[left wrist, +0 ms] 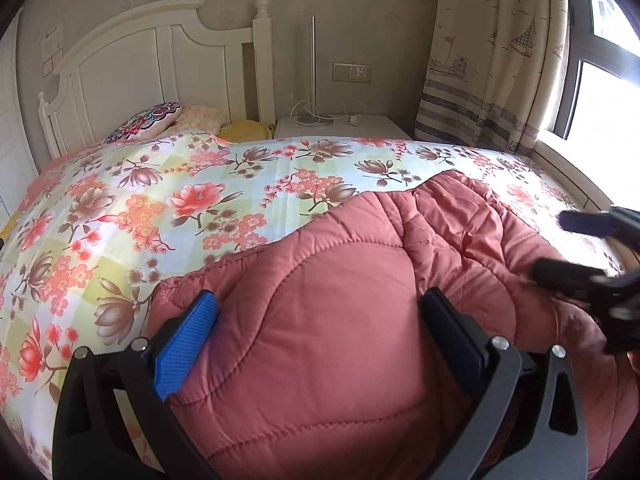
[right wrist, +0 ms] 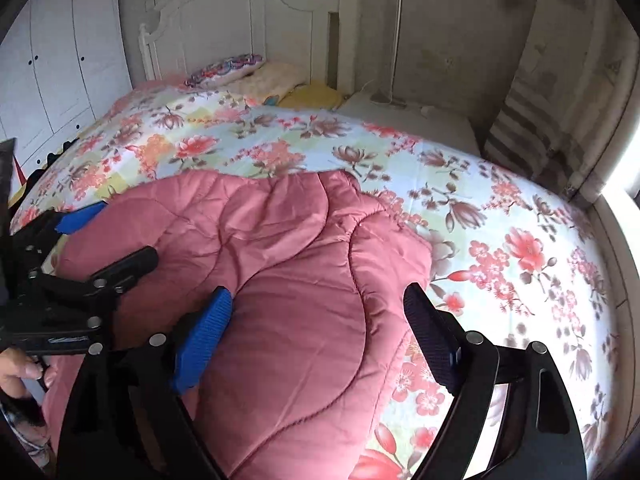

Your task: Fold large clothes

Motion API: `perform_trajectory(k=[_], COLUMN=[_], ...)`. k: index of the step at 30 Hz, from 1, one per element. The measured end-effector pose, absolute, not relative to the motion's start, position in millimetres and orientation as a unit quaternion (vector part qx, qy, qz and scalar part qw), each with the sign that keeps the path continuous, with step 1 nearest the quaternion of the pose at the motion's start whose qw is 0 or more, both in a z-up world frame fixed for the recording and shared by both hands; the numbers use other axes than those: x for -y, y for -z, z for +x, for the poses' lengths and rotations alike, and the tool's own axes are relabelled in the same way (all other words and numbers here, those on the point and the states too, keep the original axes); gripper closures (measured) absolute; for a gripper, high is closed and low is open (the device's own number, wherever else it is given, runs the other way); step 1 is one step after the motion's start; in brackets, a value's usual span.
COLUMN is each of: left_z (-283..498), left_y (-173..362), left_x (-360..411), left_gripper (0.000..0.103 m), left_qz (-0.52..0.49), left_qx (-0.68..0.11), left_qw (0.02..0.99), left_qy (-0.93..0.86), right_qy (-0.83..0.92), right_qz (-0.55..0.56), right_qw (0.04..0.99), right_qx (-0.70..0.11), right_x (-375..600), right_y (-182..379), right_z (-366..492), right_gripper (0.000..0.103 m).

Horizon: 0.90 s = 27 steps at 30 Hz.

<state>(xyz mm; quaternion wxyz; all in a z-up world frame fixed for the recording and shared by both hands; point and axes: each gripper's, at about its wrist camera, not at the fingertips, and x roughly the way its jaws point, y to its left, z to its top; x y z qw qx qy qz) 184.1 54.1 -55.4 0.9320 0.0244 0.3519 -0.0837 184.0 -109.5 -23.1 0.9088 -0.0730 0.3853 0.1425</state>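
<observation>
A pink quilted padded jacket (left wrist: 328, 320) lay bunched on a bed with a floral-printed sheet (left wrist: 168, 208) — no readable writing showed. The left gripper (left wrist: 320, 340) and right gripper (right wrist: 320, 336) both stood over it, jaws wide open, gripping nothing.

Setting: bedroom in a home. Evidence: bed (left wrist: 248, 184) covered by a floral sheet, white wooden headboard (left wrist: 160, 64) against a papered wall. Pillows (left wrist: 168, 120) piled at the head end. White nightstand (left wrist: 344, 126) beside the bed carries a slim lamp (left wrist: 313, 72) and a charging cable; wall socket (left wrist: 352, 73) above it. Curtain (left wrist: 488, 52) printed with boats hangs by a bright window (left wrist: 608, 92). White wardrobe (right wrist: 60, 64) with several doors stands on the far side. Pink quilted garment (right wrist: 280, 264) lies on the bed.
</observation>
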Motion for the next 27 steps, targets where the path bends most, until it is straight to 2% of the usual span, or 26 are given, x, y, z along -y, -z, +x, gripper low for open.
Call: perform_trajectory(k=[4,7,9,13,17,19,20,22,27], left_z=[184.3,183.6,183.4,183.1,182.0,181.1,181.4,181.0,200.6], left_y=[55.5,55.6,55.4,55.0,54.7,54.5,54.5,54.0,38.1], left_x=[-55.0,-54.4,-53.0,-52.6,-54.9,-54.9,-55.5,-54.0,-55.1], left_gripper=[0.002,0.002,0.002,0.002,0.002,0.002,0.002,0.002,0.002], left_qz=[0.024,0.025,0.031,0.034,0.024,0.024,0.024,0.029,0.024], left_qx=[-0.352,-0.35,-0.35,-0.348,-0.348,-0.346,-0.345,-0.344,-0.418], left_qw=[0.932,0.933,0.933,0.934,0.934,0.934,0.935,0.935,0.901], left_qy=[0.084,0.084,0.082,0.078,0.082,0.082,0.084,0.085,0.109], right_qy=[-0.18,-0.183,-0.181,-0.17,-0.19,-0.201,-0.201,-0.194,-0.185], right_qz=[-0.084,-0.136,-0.114,-0.123,-0.112,-0.111,-0.124,-0.128,-0.136], right_qw=[0.919,0.898,0.904,0.906,0.921,0.916,0.905,0.91,0.908], right_qx=[-0.34,-0.376,-0.369,-0.369,-0.32,-0.329,-0.354,-0.344,-0.352], right_x=[103.4,83.5,85.0,85.6,86.9,85.0,80.6,81.1,78.6], right_y=[4.2,39.6,54.1,36.9,9.8,16.3,33.9,54.4,53.0], right_z=[132.3,122.9,121.0,113.0,80.2,76.3,80.3,81.4,83.2], right_gripper=[0.022,0.021,0.02,0.023,0.023,0.022,0.019,0.013,0.013])
